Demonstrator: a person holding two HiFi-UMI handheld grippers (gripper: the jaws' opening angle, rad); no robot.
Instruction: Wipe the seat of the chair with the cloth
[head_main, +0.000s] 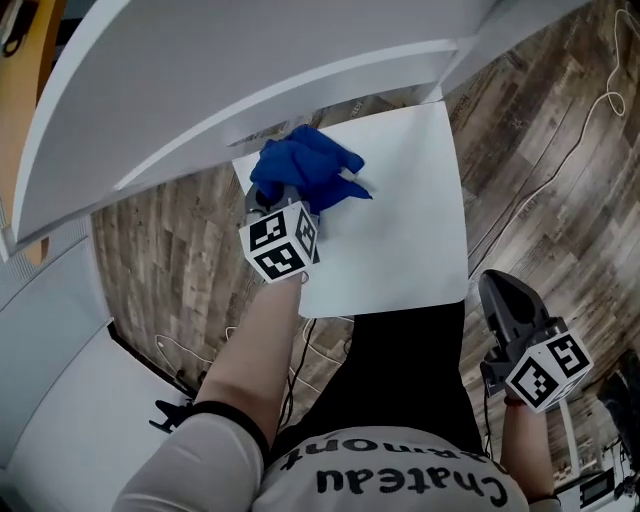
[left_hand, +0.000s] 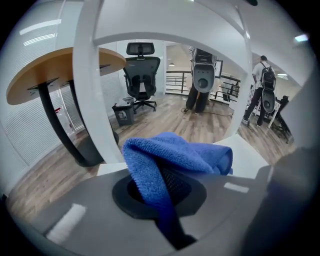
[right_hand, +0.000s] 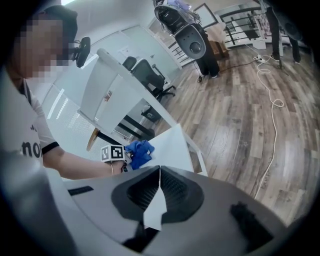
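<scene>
A crumpled blue cloth (head_main: 305, 168) lies at the back left of the white chair seat (head_main: 400, 230). My left gripper (head_main: 288, 197) is shut on it, pressing it to the seat. In the left gripper view the cloth (left_hand: 175, 155) drapes out of the left gripper (left_hand: 167, 195), with the seat (left_hand: 247, 155) beyond. My right gripper (head_main: 497, 292) hangs off the seat's front right corner, over the floor, shut and holding nothing. In the right gripper view, the right gripper (right_hand: 159, 175) has its jaws together, and the cloth (right_hand: 140, 152) and seat (right_hand: 172, 145) lie ahead.
The chair's white curved backrest (head_main: 200, 80) rises just behind the cloth. A white cable (head_main: 590, 120) runs over the wood floor to the right. My dark trousers (head_main: 400, 370) stand at the seat's front edge. A black office chair (left_hand: 142, 75), a round wooden table (left_hand: 50, 70) and a person (left_hand: 262, 85) are farther off.
</scene>
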